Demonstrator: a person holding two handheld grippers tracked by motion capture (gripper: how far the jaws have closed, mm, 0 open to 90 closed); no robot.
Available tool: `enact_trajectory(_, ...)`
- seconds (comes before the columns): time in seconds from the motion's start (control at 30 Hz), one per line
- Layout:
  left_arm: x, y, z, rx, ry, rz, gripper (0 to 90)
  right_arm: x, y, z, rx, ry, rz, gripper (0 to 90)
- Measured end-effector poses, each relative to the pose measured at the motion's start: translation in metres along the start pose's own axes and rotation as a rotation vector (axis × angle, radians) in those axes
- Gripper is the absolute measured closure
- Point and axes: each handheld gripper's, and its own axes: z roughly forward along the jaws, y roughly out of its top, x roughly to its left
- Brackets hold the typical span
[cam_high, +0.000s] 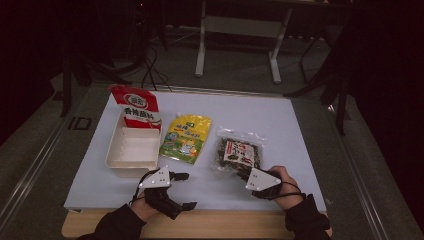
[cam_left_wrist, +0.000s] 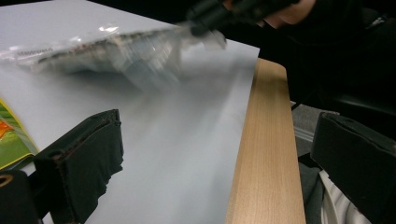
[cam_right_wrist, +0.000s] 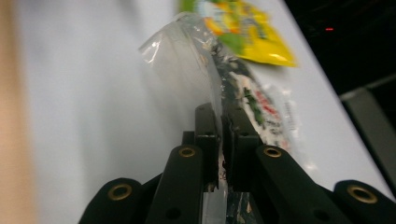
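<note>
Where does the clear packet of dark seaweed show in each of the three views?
High view: clear seaweed packet lies right of centre on the white sheet, its near edge at the right gripper.
Left gripper view: upper left, blurred.
Right gripper view: centre, rising from between the shut jaws.
Shared landmark: the yellow pouch beside it.

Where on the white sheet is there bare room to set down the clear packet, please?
Free: the far strip behind the yellow pouch and clear packet, and the right margin beside the packet. The near strip between the left tongs and right tongs is tighter. Crowded: the left, with the tray and red bag.
</note>
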Motion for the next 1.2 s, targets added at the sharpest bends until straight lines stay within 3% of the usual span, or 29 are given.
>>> enact_trajectory(0.03, 0.000, 0.000, 0.000, 0.001, 0.001, 0.002, 3.1, 0.000, 0.000, 0.000, 0.000, 0.000, 0.000, 85.1)
enact_trajectory(0.13, 0.000, 0.000, 0.000, 0.001, 0.000, 0.003, 3.1, 0.013, 0.002, 0.003, 0.044, 0.057, -0.031, 83.2)
enact_trajectory(0.3, -0.001, 0.000, 0.000, 0.002, 0.000, 0.006, 3.1, 0.024, -0.002, 0.010, 0.078, 0.105, -0.017, 79.0)
enact_trajectory(0.33, -0.001, 0.000, 0.000, 0.003, 0.001, 0.005, 3.1, 0.026, -0.004, 0.013, 0.090, 0.134, 0.002, 75.8)
enact_trajectory(0.4, -0.001, 0.000, 0.000, 0.003, 0.001, 0.004, 3.1, 0.026, -0.004, 0.013, 0.091, 0.149, 0.010, 73.6)
enact_trajectory(0.43, -0.001, 0.000, 0.000, 0.003, 0.001, 0.005, 3.1, 0.023, -0.003, 0.011, 0.095, 0.181, 0.039, 70.2)
enact_trajectory(0.6, 0.000, 0.000, 0.000, 0.001, 0.000, 0.003, 3.1, 0.016, 0.002, 0.002, 0.068, 0.203, 0.094, 67.4)
enact_trajectory(0.7, -0.001, 0.000, 0.000, 0.003, 0.000, 0.006, 3.1, 0.008, 0.006, -0.006, 0.052, 0.195, 0.125, 65.2)
enact_trajectory(0.8, -0.001, 0.000, 0.000, 0.002, 0.000, 0.006, 3.1, 0.004, 0.009, -0.011, 0.052, 0.166, 0.125, 66.0)
enact_trajectory(0.87, -0.001, 0.001, 0.000, -0.001, 0.000, 0.007, 3.1, -0.009, 0.007, -0.015, 0.012, 0.154, 0.199, 68.2)
enact_trajectory(0.93, -0.001, 0.001, -0.001, -0.001, 0.001, 0.008, 3.1, -0.020, 0.004, -0.017, 0.005, 0.108, 0.242, 68.4)
enact_trajectory(1.0, -0.001, 0.001, -0.001, -0.001, 0.000, 0.008, 3.1, -0.020, 0.004, -0.017, 0.005, 0.108, 0.242, 68.4)
enact_trajectory(1.03, -0.001, 0.001, -0.001, -0.004, 0.000, 0.005, 3.1, -0.038, -0.003, -0.019, -0.001, -0.011, 0.313, 69.8)
enact_trajectory(1.07, -0.001, 0.001, -0.001, -0.004, 0.000, 0.005, 3.1, -0.043, -0.006, -0.019, -0.010, -0.045, 0.342, 70.0)
enact_trajectory(1.1, -0.001, 0.001, -0.001, -0.002, 0.000, 0.007, 3.1, -0.043, -0.006, -0.019, -0.010, -0.045, 0.342, 70.0)
enact_trajectory(1.13, -0.001, 0.001, -0.001, -0.003, 0.001, 0.006, 3.1, -0.053, -0.012, -0.020, -0.020, -0.067, 0.403, 70.0)
enact_trajectory(1.17, -0.001, 0.001, -0.001, -0.004, 0.001, 0.006, 3.1, -0.053, -0.012, -0.020, -0.020, -0.067, 0.403, 70.0)
enact_trajectory(1.2, -0.001, 0.001, -0.001, -0.005, 0.001, 0.006, 3.1, -0.057, -0.015, -0.020, -0.011, -0.099, 0.415, 70.3)
